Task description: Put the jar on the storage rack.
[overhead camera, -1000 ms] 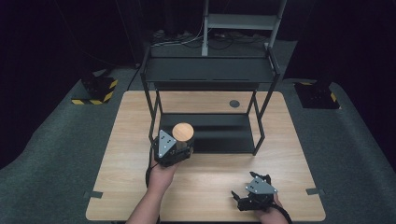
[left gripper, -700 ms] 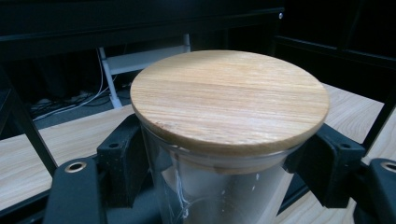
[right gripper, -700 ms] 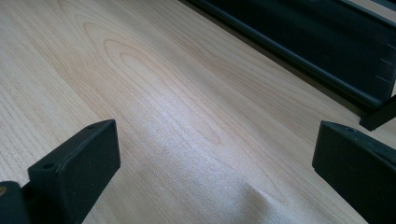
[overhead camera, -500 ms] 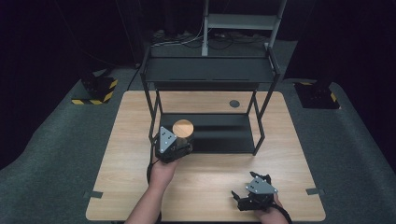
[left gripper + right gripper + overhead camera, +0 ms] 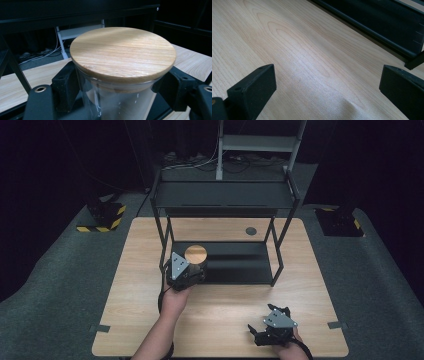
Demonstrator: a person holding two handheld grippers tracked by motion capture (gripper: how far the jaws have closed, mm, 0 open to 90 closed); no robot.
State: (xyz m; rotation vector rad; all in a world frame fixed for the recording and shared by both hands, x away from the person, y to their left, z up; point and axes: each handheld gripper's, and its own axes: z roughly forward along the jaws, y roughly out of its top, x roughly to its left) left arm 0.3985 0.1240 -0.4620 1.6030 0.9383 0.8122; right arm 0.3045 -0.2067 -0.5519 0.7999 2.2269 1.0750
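1. we hold a glass jar [image 5: 117, 105] with a round wooden lid [image 5: 122, 52] in the left tool [image 5: 186, 270], its jaws clenched on the clear wall just under the lid, one pad on each side.
2. from the high view, the jar sits at the front left corner of the black rack's [image 5: 225, 195] lower shelf [image 5: 240, 262], near the left front leg; we cannot tell whether its base rests on the shelf or hangs just above it.
3. the right tool [image 5: 262, 336] rests low on the desk [image 5: 220, 320] near the front right edge, well apart from the jar, its jaws spread wide with nothing but bare wood grain between them.
4. we judge the jar stiff, smooth and breakable: glass gives no bite, so the pads must press squarely on opposite sides of the wall, and a knock against the metal leg could chip it.
5. we judge it light to moderate in weight, since it looks empty through the glass.
6. the lid looks merely seated on the rim, so we would not lift by it; the present hold on the wall below it seems the safer place.
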